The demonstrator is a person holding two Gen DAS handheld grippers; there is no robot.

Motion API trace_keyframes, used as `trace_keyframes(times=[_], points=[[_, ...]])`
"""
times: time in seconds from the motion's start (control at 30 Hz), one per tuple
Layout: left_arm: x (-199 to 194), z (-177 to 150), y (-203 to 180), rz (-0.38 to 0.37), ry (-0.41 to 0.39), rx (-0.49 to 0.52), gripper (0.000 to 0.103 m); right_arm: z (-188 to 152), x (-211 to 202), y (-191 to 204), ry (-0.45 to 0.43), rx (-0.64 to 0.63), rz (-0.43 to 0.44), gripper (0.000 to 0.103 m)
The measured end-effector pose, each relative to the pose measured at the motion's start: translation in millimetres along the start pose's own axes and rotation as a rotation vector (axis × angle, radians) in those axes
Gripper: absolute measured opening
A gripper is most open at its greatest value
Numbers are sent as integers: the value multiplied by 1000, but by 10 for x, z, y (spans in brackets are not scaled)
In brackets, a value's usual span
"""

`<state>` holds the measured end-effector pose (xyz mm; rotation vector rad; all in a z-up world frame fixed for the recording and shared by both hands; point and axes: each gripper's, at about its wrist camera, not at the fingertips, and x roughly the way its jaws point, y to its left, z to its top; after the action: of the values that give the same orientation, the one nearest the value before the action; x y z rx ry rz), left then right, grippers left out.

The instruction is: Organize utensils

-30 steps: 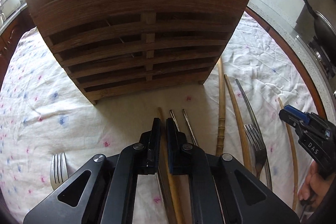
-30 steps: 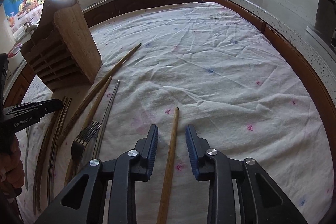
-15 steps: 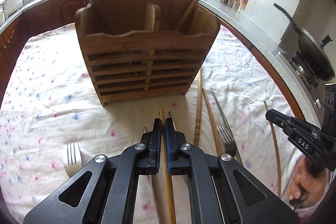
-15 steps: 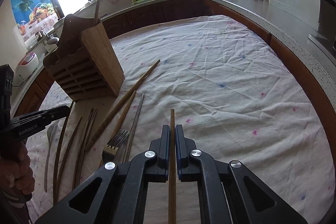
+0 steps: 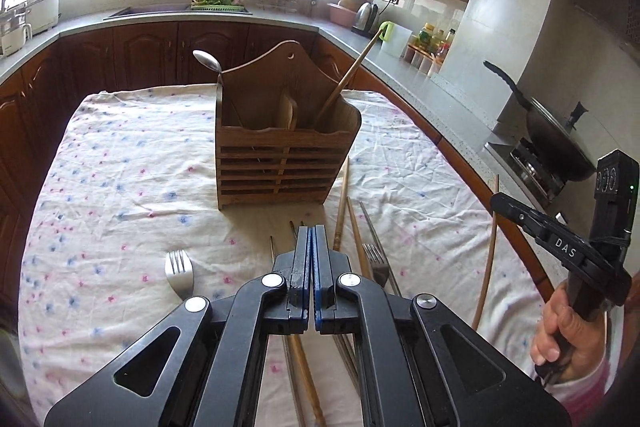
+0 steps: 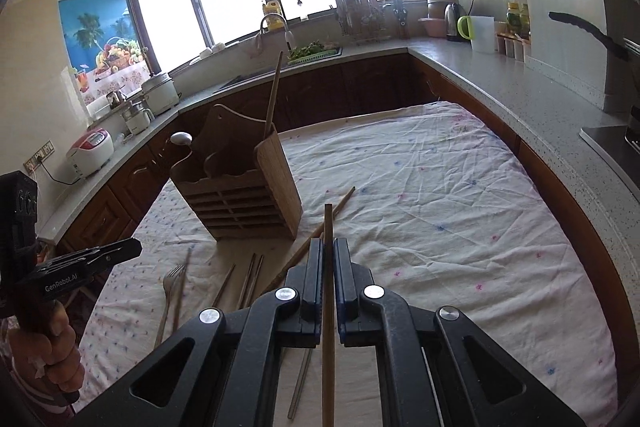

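- Both grippers have risen well above the cloth since a second ago, when they sat low among the utensils; the right one, then spread around a wooden chopstick, has since clamped onto it.
- Right gripper [image 6: 328, 247] now has its jaws pressed on the wooden chopstick [image 6: 328, 223], which points forward, lifted clear of the table.
- Left gripper [image 5: 311, 233] has its jaws together; no utensil shows between them, and the sticks beneath it appear to lie on the cloth.
- Step in hand, as a judgement: carrying the chopstick to the wooden caddy [image 5: 280, 163], which stands upright ahead on the floral tablecloth [image 5: 120, 163].
- Next move likely calls for tipping the chopstick upright and lowering it into a compartment; the right one already holds a long wooden stick [image 5: 352, 75] leaning outward, which could block entry.
- A metal spoon [image 5: 206, 61] stands in the left compartment.
- On the cloth remain a fork [image 5: 179, 267] to the left, another fork [image 5: 374, 255], and several chopsticks near the caddy's front.
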<state>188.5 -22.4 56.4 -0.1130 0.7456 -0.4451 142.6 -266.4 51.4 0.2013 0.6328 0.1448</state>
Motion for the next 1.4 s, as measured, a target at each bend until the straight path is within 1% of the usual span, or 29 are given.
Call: trace_keyframes(times=[0.1,0.23,0.33,0.37,0.47,0.53,0.63,0.7,0.77,0.8,0.97,1.0,1.03,1.07,1.17,1.27,1.4], points=[[-78,-40,-3,8,-6,14,0,14,-71,62,-15,-14,5,5],[14,-140,43,12,38,7,0,-2,-111,95,-21,-16,12,5],[183,-224,44,4,91,-6,0,-18,-117,93,-17,-9,25,5],[247,-251,44,11,104,-5,0,-24,-119,96,-16,-8,26,5],[487,-316,70,52,146,-1,6,-37,-133,101,-16,-6,34,5],[677,-342,111,67,188,-12,6,-45,-131,104,-15,-8,38,5],[913,-341,137,80,223,-9,7,-54,-114,95,-10,-2,40,5],[1057,-325,148,91,245,-6,12,-61,-98,80,-5,4,44,5],[1178,-304,162,104,257,-5,26,-67,-83,76,0,6,46,5],[1230,-291,165,112,260,-1,26,-69,-78,73,1,7,46,5],[1496,-247,201,131,295,13,25,-75,-58,56,5,16,46,5],[1512,-239,186,139,279,31,24,-75,-54,55,6,16,47,5],[1537,-242,163,153,281,53,17,-75,-51,58,7,17,48,5],[1549,-250,134,170,277,83,6,-74,-55,61,7,17,49,5],[1565,-268,96,171,277,122,4,-74,-51,68,8,19,55,5],[1485,-288,115,157,273,103,3,-67,-52,89,9,19,65,5],[1163,-280,139,118,220,56,3,-39,-114,142,-6,9,74,5]])
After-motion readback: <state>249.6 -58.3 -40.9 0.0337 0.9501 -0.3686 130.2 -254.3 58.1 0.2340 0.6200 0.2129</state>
